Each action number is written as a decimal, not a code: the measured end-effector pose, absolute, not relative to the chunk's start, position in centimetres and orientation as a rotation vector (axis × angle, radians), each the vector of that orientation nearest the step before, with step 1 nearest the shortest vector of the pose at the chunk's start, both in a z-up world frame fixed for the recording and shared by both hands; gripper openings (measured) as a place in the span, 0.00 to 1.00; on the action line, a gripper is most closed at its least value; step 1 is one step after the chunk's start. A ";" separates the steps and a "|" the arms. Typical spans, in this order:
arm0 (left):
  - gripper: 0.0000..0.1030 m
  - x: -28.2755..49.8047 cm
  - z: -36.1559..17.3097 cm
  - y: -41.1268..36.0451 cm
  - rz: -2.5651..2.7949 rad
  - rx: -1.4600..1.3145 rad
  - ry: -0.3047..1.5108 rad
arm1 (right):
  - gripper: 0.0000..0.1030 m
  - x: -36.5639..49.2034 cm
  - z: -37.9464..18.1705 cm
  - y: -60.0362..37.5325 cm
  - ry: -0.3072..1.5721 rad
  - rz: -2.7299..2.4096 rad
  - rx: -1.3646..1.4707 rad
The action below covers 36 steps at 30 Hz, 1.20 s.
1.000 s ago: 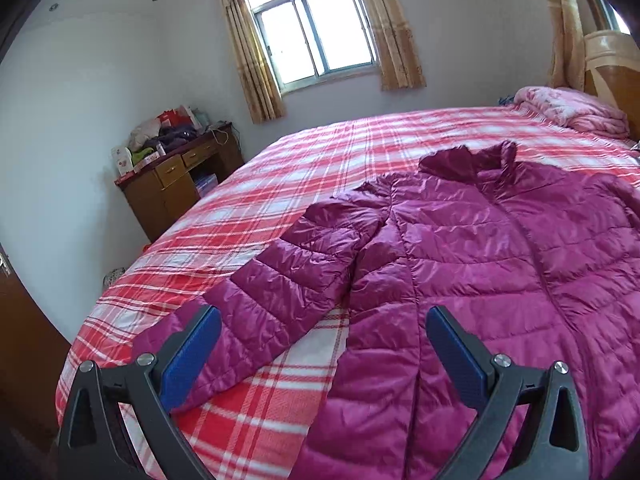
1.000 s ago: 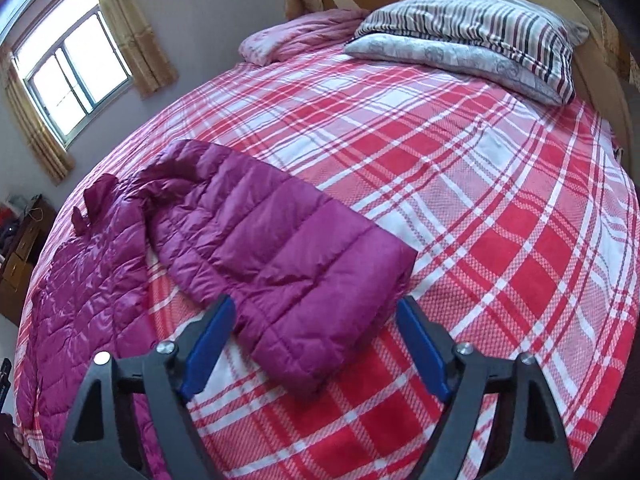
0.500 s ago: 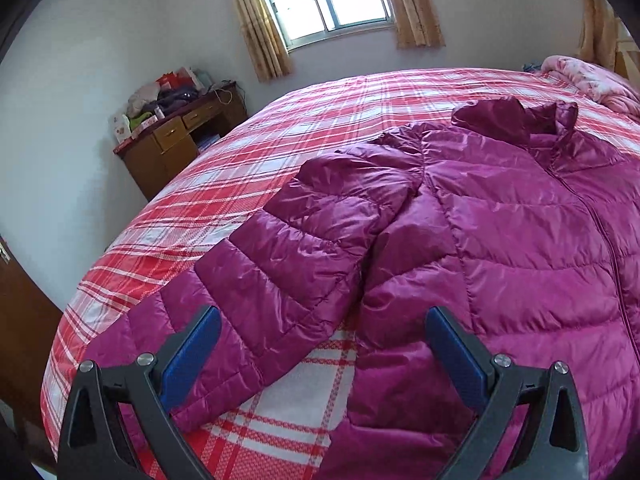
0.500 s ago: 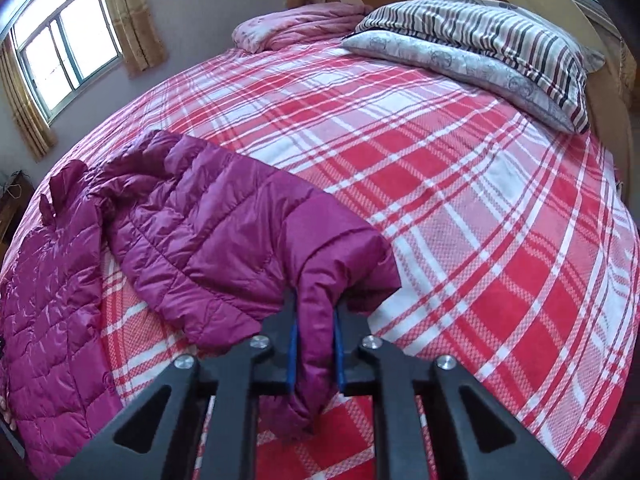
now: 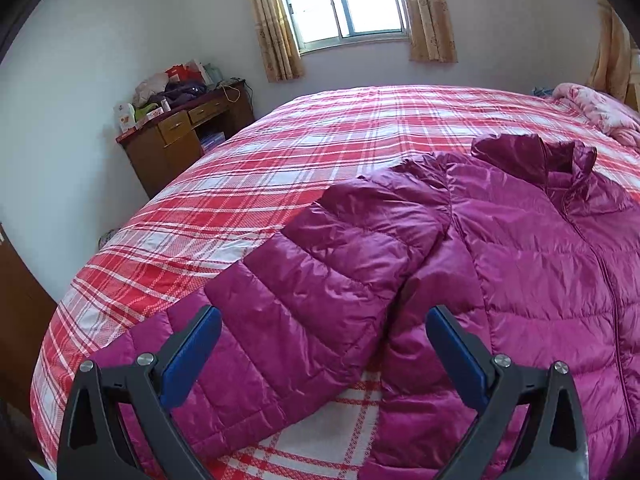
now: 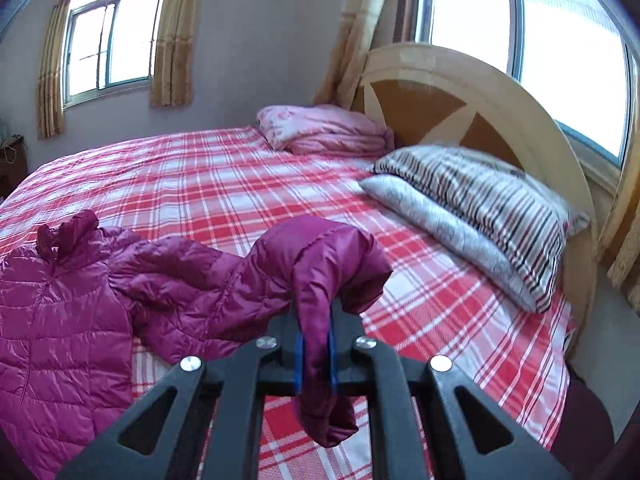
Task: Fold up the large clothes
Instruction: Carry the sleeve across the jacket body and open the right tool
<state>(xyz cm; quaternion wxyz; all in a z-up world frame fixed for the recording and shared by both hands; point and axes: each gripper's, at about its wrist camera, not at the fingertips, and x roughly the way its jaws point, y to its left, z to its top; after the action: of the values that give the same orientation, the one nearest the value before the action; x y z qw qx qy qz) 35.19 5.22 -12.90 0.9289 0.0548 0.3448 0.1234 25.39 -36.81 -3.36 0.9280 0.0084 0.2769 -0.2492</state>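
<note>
R gripper point(image 6: 315, 354) pinches jacket point(image 6: 60, 320) cuff; sleeve raised off bed point(image 6: 224, 184).

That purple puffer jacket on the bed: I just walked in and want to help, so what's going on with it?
A person is folding the purple puffer jacket, which lies front up on the plaid bedspread, using a hand-held tool in each hand. The right tool is shut on the cuff of one sleeve and holds it up off the bed. The left tool hovers open over the other sleeve, which lies flat, not yet gripped.
</note>
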 end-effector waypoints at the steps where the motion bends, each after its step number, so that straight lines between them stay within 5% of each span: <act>1: 0.99 35.2 -12.8 5.4 0.252 0.106 0.706 | 0.11 25.6 -2.8 -36.2 0.553 -0.503 0.000; 18: 0.99 35.6 -12.8 6.6 0.254 0.119 0.697 | 0.11 30.6 -0.5 -22.3 0.460 -0.280 -0.307; 36: 0.99 36.0 -13.8 7.5 0.251 0.127 0.721 | 0.11 36.3 -9.8 -10.0 0.565 -0.060 -0.548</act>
<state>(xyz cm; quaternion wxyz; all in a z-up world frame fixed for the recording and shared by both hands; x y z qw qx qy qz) 36.01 7.48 -13.79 0.9261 0.0619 0.3514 0.1225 36.34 -10.02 -9.79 0.9231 -0.2670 0.2751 -0.0291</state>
